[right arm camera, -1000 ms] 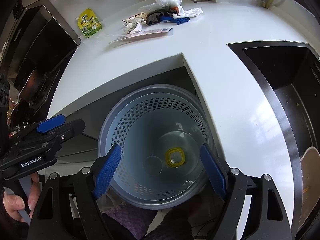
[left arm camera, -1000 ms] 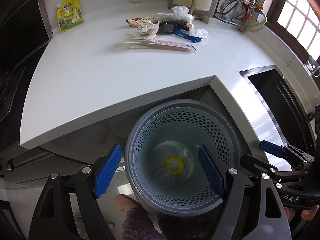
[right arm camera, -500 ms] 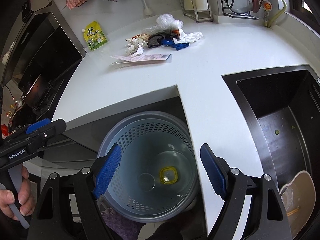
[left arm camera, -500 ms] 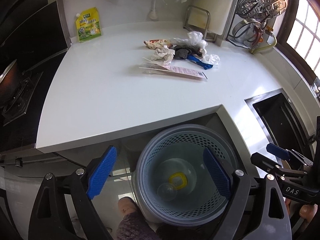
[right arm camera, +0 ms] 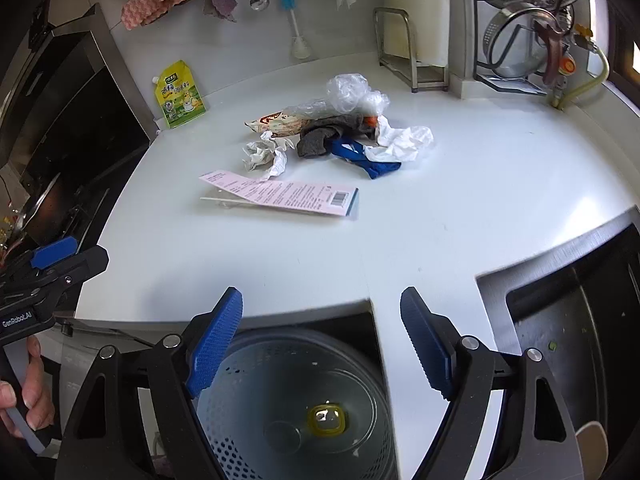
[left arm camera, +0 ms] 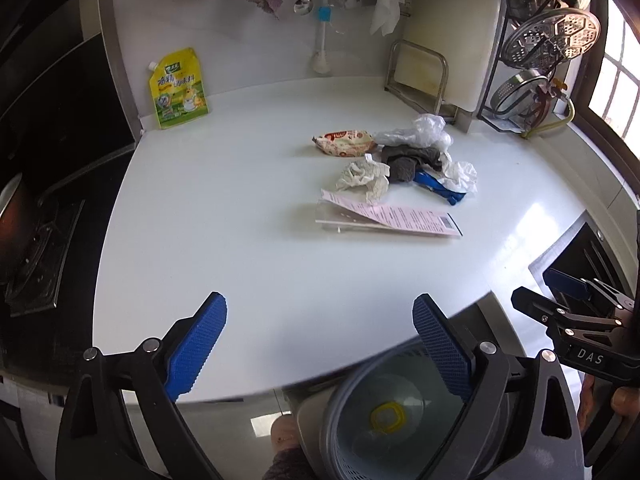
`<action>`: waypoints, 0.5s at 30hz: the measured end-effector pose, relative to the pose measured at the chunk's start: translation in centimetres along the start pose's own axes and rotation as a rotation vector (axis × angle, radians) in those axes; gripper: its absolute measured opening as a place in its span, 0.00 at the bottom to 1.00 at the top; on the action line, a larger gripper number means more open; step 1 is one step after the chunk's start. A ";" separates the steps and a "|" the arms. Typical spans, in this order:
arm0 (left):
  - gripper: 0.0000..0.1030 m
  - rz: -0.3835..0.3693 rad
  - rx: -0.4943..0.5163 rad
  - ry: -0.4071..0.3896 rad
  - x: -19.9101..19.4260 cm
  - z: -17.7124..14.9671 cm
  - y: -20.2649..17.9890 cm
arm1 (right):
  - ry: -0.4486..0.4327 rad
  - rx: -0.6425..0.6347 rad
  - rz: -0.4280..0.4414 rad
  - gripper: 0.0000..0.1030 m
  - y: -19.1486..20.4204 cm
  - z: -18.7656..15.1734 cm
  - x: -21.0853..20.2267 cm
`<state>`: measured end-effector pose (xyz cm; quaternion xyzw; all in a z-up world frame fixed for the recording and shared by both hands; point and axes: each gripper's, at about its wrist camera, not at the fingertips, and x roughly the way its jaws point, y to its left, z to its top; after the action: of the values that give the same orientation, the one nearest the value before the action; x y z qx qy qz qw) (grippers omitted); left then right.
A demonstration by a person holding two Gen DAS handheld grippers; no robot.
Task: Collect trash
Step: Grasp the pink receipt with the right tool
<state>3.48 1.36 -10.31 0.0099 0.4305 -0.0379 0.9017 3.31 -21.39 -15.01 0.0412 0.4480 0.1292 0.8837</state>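
Observation:
A heap of trash lies at the middle back of the white counter (left arm camera: 248, 240): a pink printed card (left arm camera: 394, 216) (right arm camera: 280, 194), crumpled white paper (left arm camera: 362, 176) (right arm camera: 266, 156), a grey cloth (left arm camera: 410, 160) (right arm camera: 324, 136), a blue wrapper (left arm camera: 438, 188) (right arm camera: 368, 160), a snack packet (left arm camera: 346, 142) and clear plastic (right arm camera: 348, 90). A grey perforated bin (right arm camera: 296, 412) (left arm camera: 384, 420) stands below the counter's front edge, with a clear lid and a yellow ring inside. My left gripper (left arm camera: 320, 348) and right gripper (right arm camera: 322, 338) are both open and empty, near the front edge above the bin.
A yellow-green pouch (left arm camera: 178, 88) leans on the back wall at left. A stove (left arm camera: 36, 240) is at far left. A sink (right arm camera: 572, 320) is at right. A metal rack (left arm camera: 418, 76) and steamer trays (left arm camera: 548, 40) stand at the back right.
Both grippers have risen and tilted up from looking down into the bin, so the counter and trash heap now fill the views. Both stay open.

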 end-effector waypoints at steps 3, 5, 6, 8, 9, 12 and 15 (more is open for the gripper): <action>0.91 -0.005 0.016 -0.001 1.9 1.4 0.9 | 0.012 -0.023 -0.001 0.75 0.5 2.1 2.9; 0.91 -0.008 0.013 0.002 3.1 2.0 1.6 | 0.011 -0.054 0.000 0.75 1.2 3.2 4.6; 0.91 -0.010 0.008 0.006 3.7 2.3 1.9 | 0.008 -0.079 -0.002 0.75 1.7 3.8 5.4; 0.91 -0.014 -0.002 0.021 5.0 2.6 2.6 | -0.004 -0.134 -0.020 0.75 2.6 4.6 6.9; 0.91 -0.016 -0.006 0.030 5.6 2.8 2.9 | -0.010 -0.160 -0.032 0.75 3.1 4.9 7.5; 0.91 -0.015 -0.014 0.049 6.8 3.0 3.7 | -0.002 -0.232 -0.041 0.75 4.1 5.7 9.6; 0.91 -0.014 -0.016 0.061 7.6 3.2 4.3 | 0.009 -0.297 -0.044 0.75 5.0 6.2 11.5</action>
<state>11.07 5.05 -14.27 0.0010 0.4584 -0.0403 0.8879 13.85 -13.26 -19.31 -0.1005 0.4288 0.1750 0.8806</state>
